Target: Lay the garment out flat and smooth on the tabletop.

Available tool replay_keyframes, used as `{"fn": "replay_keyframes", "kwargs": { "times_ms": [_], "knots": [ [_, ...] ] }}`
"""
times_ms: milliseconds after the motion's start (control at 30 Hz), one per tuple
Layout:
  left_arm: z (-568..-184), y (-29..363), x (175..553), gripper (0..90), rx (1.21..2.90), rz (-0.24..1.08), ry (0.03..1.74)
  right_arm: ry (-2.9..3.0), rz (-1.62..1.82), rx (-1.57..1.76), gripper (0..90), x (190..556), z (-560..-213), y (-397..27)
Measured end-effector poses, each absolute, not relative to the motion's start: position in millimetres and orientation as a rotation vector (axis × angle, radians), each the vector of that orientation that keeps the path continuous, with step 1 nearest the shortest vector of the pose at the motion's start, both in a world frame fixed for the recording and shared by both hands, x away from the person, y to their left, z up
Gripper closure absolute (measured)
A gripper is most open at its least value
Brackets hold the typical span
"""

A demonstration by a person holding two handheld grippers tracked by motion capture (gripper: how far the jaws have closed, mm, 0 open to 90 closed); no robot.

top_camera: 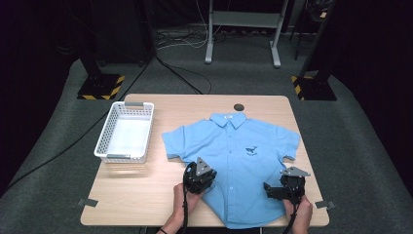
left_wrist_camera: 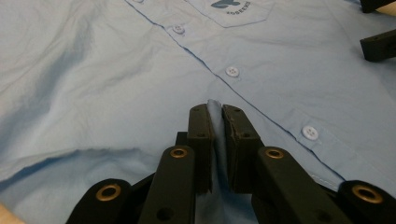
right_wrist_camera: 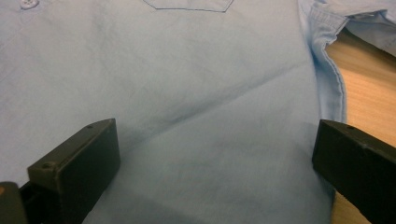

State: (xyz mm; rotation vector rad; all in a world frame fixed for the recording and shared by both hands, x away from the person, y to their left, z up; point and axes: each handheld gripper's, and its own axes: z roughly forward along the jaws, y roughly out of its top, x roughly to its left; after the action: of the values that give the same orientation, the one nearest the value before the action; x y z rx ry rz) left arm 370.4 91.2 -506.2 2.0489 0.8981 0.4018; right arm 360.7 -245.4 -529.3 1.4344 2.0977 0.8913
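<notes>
Two grippers work the blue shirt spread flat on the desk: the left gripper pinches a fabric fold, while the right gripper, jaws wide apart, should next close on cloth.

Overhead camera; two close shirt views

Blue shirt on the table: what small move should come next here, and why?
Probably close the right gripper on the cloth beneath it. The left gripper is already shut on a pinched fold of the blue shirt beside the button strip, while the right gripper's jaws stand wide open over the shirt's side near the hem. With both sides held, the lower part could likely be lifted evenly for a fold.
</notes>
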Motion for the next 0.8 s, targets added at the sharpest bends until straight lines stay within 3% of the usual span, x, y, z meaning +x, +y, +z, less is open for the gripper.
{"fn": "replay_keyframes", "kwargs": {
  "times_ms": [800],
  "knots": [
    [-518.7, 126.0, 344.4, 81.5, 2.039, 0.38, 0.928, 2.098, 0.891, 1.434, 0.3, 360.7, -529.3, -245.4]
  ]
}}
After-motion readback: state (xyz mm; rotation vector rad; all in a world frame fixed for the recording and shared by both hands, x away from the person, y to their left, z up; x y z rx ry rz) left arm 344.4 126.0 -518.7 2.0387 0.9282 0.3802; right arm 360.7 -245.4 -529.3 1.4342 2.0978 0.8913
